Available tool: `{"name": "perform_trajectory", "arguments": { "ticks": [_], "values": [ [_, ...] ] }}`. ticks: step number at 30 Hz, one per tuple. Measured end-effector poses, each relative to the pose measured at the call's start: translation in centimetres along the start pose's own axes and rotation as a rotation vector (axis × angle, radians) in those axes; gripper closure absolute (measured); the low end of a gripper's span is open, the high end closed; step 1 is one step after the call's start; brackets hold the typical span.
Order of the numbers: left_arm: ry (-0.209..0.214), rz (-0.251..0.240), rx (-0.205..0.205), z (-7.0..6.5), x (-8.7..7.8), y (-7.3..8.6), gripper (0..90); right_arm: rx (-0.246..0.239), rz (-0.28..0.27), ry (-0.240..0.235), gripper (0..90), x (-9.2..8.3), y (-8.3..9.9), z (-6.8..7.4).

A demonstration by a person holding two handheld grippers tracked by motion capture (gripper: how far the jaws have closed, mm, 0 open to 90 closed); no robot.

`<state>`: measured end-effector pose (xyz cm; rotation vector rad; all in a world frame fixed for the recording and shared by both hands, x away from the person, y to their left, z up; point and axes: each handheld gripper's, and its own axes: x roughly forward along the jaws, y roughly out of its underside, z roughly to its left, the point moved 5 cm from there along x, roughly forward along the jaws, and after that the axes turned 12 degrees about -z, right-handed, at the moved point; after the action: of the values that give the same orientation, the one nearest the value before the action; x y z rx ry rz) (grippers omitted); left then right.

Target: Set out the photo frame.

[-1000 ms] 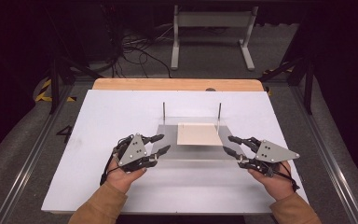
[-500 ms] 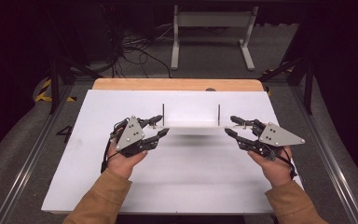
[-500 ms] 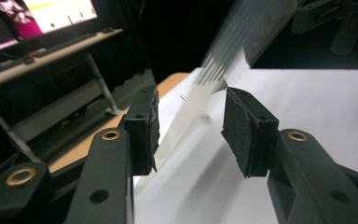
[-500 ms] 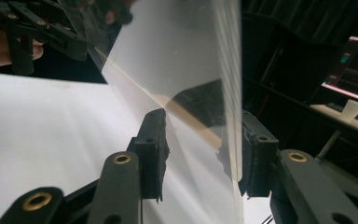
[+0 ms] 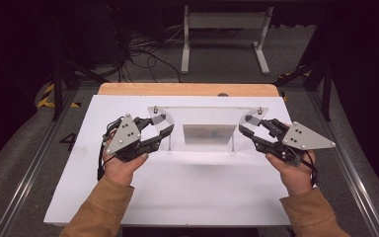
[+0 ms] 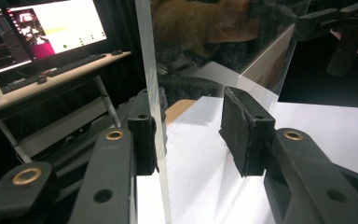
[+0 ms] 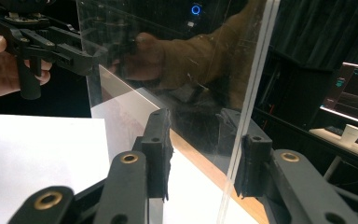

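Nearest me, over the middle of the white surface, my two hands sit level with each other, one claw on each side. The left gripper is clenched on the left end of the clear panel. Its own view has the sheet's edge running up against one pad, with the other pad close on its far side. The right gripper grasps the right end the same way, and its jaws have just been closing further with the sheet between them. The panel's long axis runs left to right, parallel to the surface's far edge. It spans the gap between the claws, and I judge it lifted clear. Neither hand is nearer, so the next move depends on keeping both ends level.
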<state>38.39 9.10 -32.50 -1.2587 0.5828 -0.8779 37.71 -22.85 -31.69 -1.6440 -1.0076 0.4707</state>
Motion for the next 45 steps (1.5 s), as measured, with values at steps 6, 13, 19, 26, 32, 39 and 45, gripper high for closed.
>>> {"name": "perform_trajectory", "arguments": {
  "ticks": [6, 13, 19, 26, 32, 39, 45],
  "values": [
    [0.011, 0.027, -0.036, -0.6, -1.2, -1.4, 58.6, 0.036, 0.016, -0.009, 63.4, -0.3, -1.7, 1.1],
    [0.017, 0.086, -0.084, -0.8, -1.9, -1.6, 58.6, 0.134, 0.042, -0.016, 63.8, -0.3, -2.0, 1.8],
    [0.007, 0.082, -0.091, -0.5, -1.0, -1.2, 58.3, 0.192, 0.060, 0.002, 62.1, -0.1, -1.1, 1.2],
    [-0.023, 0.056, -0.080, 0.0, -0.1, -0.8, 53.8, 0.173, 0.038, 0.029, 59.3, 0.4, -0.5, 0.6],
    [-0.029, 0.066, -0.088, 0.7, 0.5, 0.1, 48.1, 0.134, 0.059, 0.052, 55.0, 0.9, 0.0, 0.3],
    [-0.039, 0.115, -0.156, 1.3, 1.2, 2.2, 36.0, 0.136, 0.119, 0.058, 48.6, 1.6, 1.5, 0.0],
    [-0.053, 0.141, -0.172, 1.7, 1.2, 3.5, 34.1, 0.149, 0.142, 0.073, 44.5, 2.0, 2.4, -0.6]
  ]
}}
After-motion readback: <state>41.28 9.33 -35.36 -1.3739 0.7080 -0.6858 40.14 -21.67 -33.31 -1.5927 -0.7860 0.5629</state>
